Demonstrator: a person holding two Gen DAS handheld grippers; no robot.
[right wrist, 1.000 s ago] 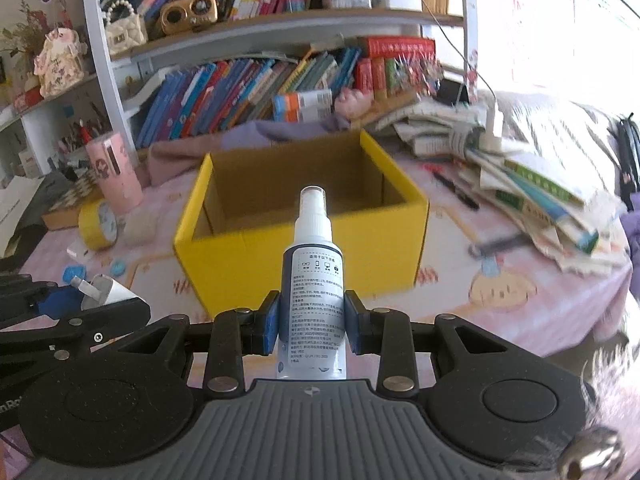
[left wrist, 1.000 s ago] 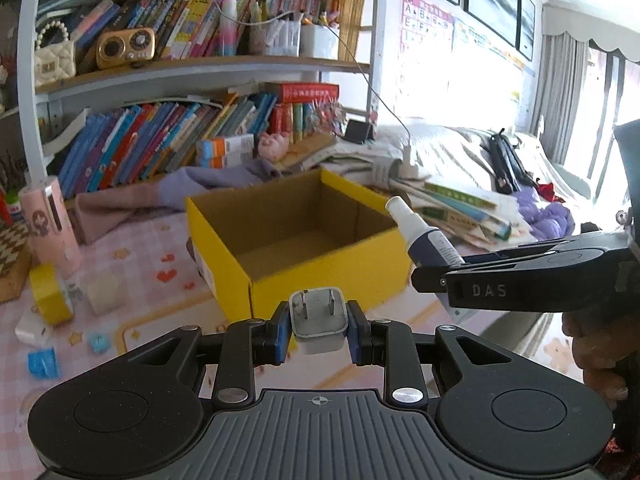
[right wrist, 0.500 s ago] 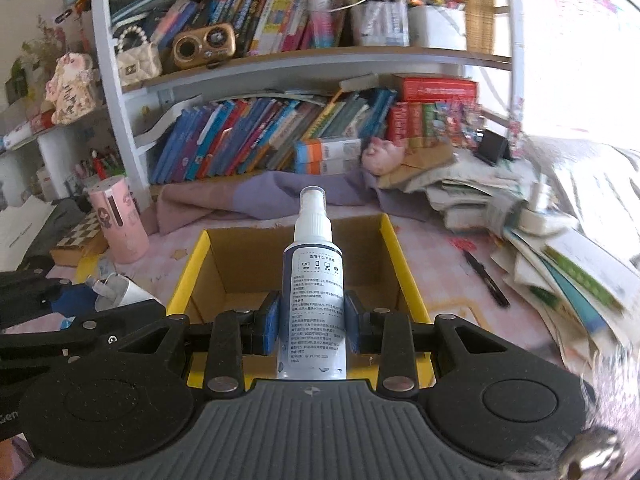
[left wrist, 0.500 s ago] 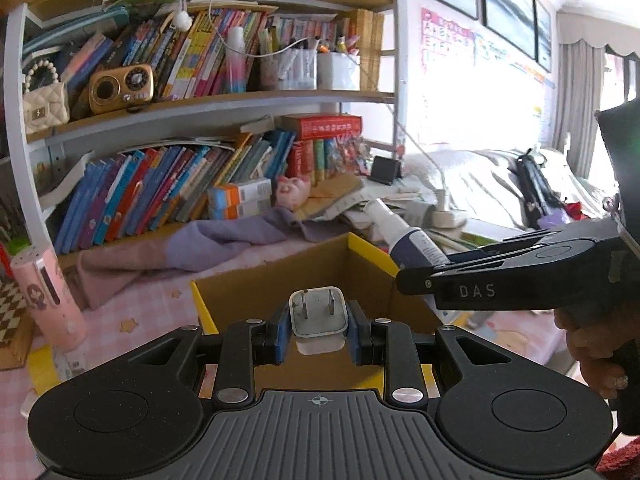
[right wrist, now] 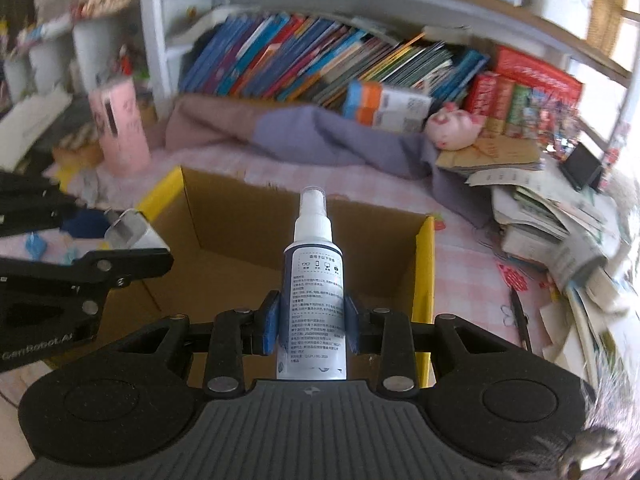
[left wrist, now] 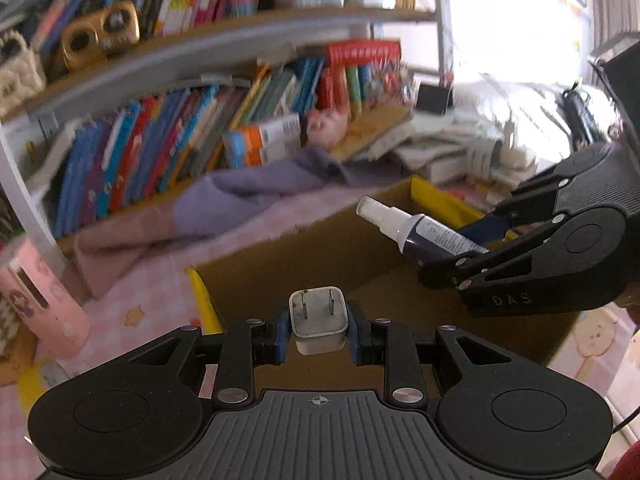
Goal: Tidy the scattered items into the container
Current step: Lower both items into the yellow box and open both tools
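My left gripper (left wrist: 319,334) is shut on a white plug adapter (left wrist: 318,319), prongs facing forward, held over the near left part of the open yellow cardboard box (left wrist: 202,300). My right gripper (right wrist: 312,326) is shut on a white spray bottle (right wrist: 314,280) with a dark label, held over the box's (right wrist: 424,272) middle, nozzle pointing away. In the left wrist view the bottle (left wrist: 416,230) and the right gripper (left wrist: 472,240) come in from the right above the box. In the right wrist view the adapter (right wrist: 134,234) and left gripper show at the left.
A pink tumbler (left wrist: 40,300) stands left of the box on the pink checked cloth. A purple garment (right wrist: 320,136) lies behind the box before a bookshelf (left wrist: 160,140). A pile of papers and books (right wrist: 560,232) and a pen (right wrist: 520,320) lie to the right.
Both grippers have moved forward and tipped down over the box, so its brown inside now fills the view below them. Each still holds its item.
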